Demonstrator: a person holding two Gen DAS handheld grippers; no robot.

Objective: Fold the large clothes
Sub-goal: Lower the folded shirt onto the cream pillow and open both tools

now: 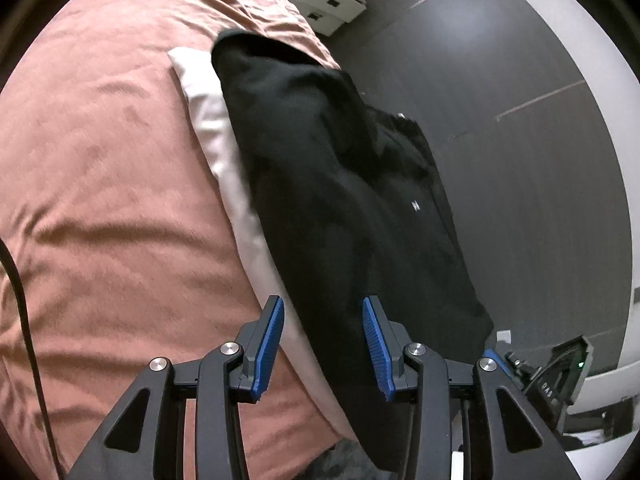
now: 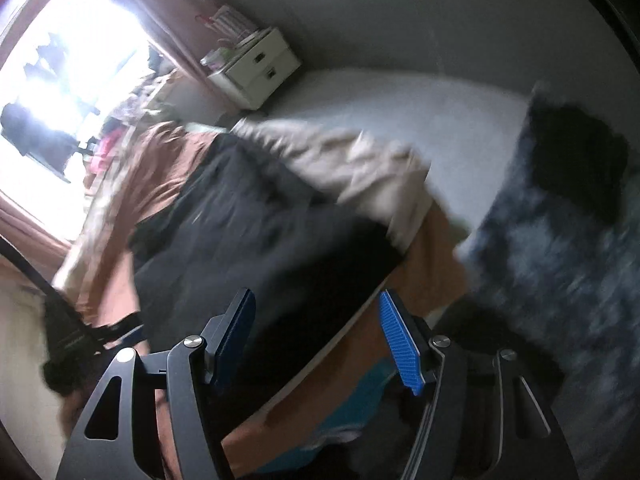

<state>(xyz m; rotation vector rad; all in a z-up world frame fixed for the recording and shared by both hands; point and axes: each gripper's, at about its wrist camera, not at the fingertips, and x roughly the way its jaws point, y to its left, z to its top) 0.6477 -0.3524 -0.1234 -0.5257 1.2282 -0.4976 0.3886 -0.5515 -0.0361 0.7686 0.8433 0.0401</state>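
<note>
**Operator:** What carried the work, and where was the garment?

**Technician:** A bed [image 1: 100, 184] with a salmon-pink cover carried everything. The black garment [image 1: 344, 208] lay along the bed's floor-side edge, bunched in thick folds, with part of it draped over that edge toward the dark floor [image 1: 520, 120]. A pale pillow [image 1: 224, 152] lay just beside it and partly under its inner border. A white drawer unit [image 1: 328, 0] stood on the floor beyond the bed's far corner.

**Operator:** State of the tools?

**Technician:** The left gripper [image 1: 323, 344] hovered above the garment's near end, jaws spread wide and holding nothing. The right gripper [image 2: 318, 344] was likewise spread wide and empty, above the same black garment [image 2: 256, 240]; that view was motion-blurred, so fine detail could not be read.

**Operator:** How should the step in hand be done well?

**Technician:** In my judgement the step was the first grasp, before any spreading.
1. Seat each pair of jaws on a single outer hem or corner, not on a stacked bunch.
2. Take the pillow out of the bite; the borders touched.
3. Draw the hanging part back onto the bed before flattening, since thick cloth may slide off the edge.
</note>
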